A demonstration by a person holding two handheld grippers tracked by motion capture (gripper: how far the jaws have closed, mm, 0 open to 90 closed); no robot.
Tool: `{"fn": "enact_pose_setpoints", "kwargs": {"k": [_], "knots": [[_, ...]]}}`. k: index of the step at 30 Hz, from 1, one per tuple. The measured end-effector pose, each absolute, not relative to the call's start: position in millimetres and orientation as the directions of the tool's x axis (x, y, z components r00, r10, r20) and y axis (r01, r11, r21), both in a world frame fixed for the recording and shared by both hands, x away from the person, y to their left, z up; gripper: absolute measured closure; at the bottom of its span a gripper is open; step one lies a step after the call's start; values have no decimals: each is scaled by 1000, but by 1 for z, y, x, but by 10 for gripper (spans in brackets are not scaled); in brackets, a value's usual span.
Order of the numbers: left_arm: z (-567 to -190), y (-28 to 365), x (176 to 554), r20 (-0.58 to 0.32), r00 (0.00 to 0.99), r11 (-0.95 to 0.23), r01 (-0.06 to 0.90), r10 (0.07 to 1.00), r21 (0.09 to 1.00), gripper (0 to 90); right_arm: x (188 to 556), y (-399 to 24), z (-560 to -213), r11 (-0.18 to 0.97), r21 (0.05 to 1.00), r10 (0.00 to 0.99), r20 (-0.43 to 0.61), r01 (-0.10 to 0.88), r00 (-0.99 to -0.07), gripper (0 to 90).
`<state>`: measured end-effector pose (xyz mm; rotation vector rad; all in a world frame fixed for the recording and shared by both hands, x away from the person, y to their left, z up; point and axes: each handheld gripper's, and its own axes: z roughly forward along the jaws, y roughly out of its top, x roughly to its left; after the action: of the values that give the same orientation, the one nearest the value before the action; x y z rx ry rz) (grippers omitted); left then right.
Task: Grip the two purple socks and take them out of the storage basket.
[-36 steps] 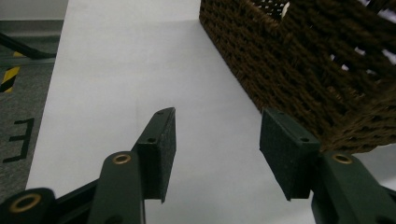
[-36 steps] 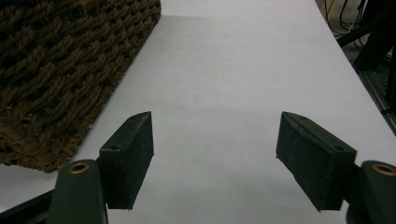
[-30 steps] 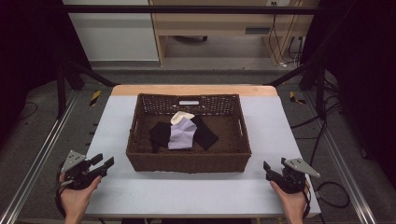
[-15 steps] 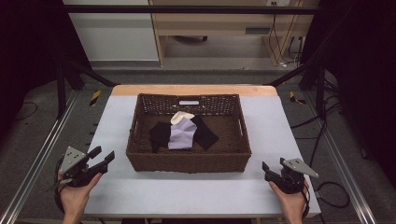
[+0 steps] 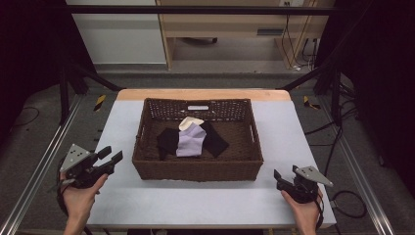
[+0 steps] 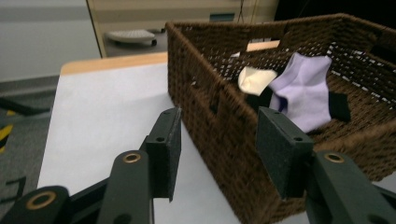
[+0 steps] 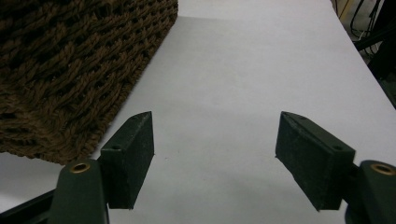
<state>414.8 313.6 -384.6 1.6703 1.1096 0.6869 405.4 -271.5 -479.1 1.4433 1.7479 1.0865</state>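
The wicker basket point(image 5: 197, 169) sits at the centre of the white table point(image 5: 205, 200), its long axis running from 9 o'clock to 3 o'clock in the high view. 1 handle slot in its far wall faces 12 o'clock. Inside lie 3 pieces of cloth. The lilac cloth point(image 5: 190, 141) lies at the middle, its long axis running from 12 o'clock to 6 o'clock. The cream cloth point(image 5: 190, 122) touches its 12 o'clock end. The black cloth point(image 5: 215, 139) spreads under it toward 9 o'clock and 3 o'clock.

The left gripper point(image 5: 110, 157) is held at 8 o'clock of the basket, near its left front corner but apart from it. It points toward 2 o'clock. Its jaws stand parted with nothing between them, and they have just been closing. In the left gripper view the gripper point(image 6: 219, 140) frames the basket corner point(image 6: 219, 121) beyond the jaws.

The right gripper point(image 5: 281, 178) is held at 4 o'clock of the basket, pointing toward 10 o'clock. In the right gripper view its jaws stand wide apart over bare table point(image 7: 243, 84), gripping nothing.
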Motion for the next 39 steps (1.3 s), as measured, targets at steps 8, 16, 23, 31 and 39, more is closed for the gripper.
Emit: {"fn": "enact_pose_setpoints", "kwargs": {"k": [8,16,23,31,39], "knots": [[-372,296,426,-60,456,-108,334,888,937,549,406,-273,-480,60,879,976,46,472,-211,283],[-357,274,438,-27,479,-143,315,877,938,541,406,-273,-480,60,878,976,48,474,-214,284],[-340,253,454,19,484,-192,309,875,931,515,407,-273,-481,58,879,975,51,473,-215,284],[-331,237,471,8,516,-188,297,856,936,526,407,-273,-481,56,880,975,53,472,-215,287],[-329,215,488,7,536,-210,318,844,924,543,409,-272,-482,61,877,975,49,476,-216,290]]}}
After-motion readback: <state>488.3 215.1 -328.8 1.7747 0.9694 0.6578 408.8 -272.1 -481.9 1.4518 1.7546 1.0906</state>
